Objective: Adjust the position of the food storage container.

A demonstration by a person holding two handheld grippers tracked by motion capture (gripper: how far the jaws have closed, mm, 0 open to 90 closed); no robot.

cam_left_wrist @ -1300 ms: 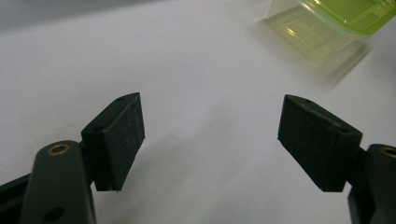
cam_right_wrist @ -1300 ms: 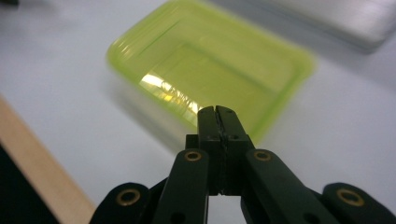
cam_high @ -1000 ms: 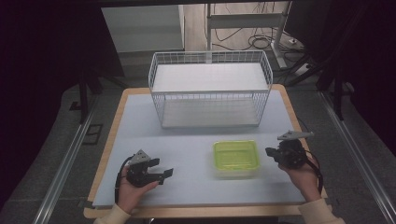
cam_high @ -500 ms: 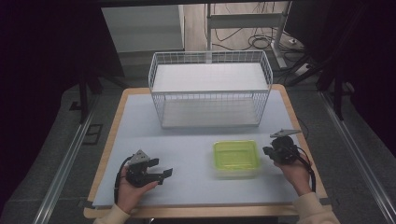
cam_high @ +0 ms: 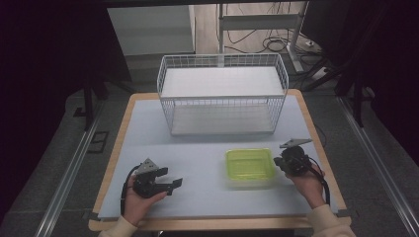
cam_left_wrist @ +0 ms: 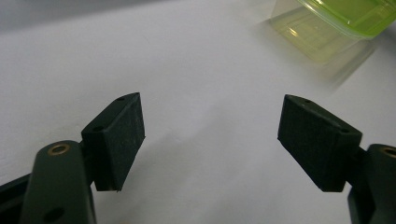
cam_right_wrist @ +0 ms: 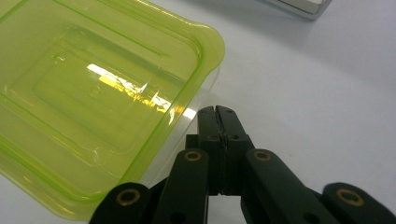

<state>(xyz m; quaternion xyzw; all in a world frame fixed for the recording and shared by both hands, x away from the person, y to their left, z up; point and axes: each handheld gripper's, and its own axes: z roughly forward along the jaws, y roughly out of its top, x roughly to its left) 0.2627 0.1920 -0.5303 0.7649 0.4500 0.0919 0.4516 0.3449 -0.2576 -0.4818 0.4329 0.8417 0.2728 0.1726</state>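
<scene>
Lime-green container (cam_high: pixel 250 166) sits lid-on on the pale surface (cam_high: pixel 197 163), at about 4 o'clock from the surface's middle in the high view, well short of the white wire basket (cam_high: pixel 222 94) that stands at 12 o'clock. Its lid is translucent green over a clear body; nothing can be seen inside.

Right tool (cam_high: pixel 288 162) is at 3 o'clock of the container, just beside its right edge. In the right gripper view the tool (cam_right_wrist: pixel 217 113) has its jaws pressed flat together with nothing between them, tips close against the container (cam_right_wrist: pixel 98 98) at its rounded corner (touching or a hair off, I can't tell). The container fills the 9-to-12 o'clock part of that view; a corner of the basket base (cam_right_wrist: pixel 299 5) shows at 1 o'clock.

Left tool (cam_high: pixel 170 185) is at about 7 o'clock on the surface, well apart from the container, its tips pointing toward 3 o'clock. In the left gripper view the tool (cam_left_wrist: pixel 210 135) has its jaws spread wide with only bare surface between the pads (cam_left_wrist: pixel 119 135), and the container (cam_left_wrist: pixel 336 23) is far off at 1 o'clock.

Both hands grip the tool bodies from below; the left hand (cam_high: pixel 141 202) rests near the surface's front edge, and a cable loops from each tool.
</scene>
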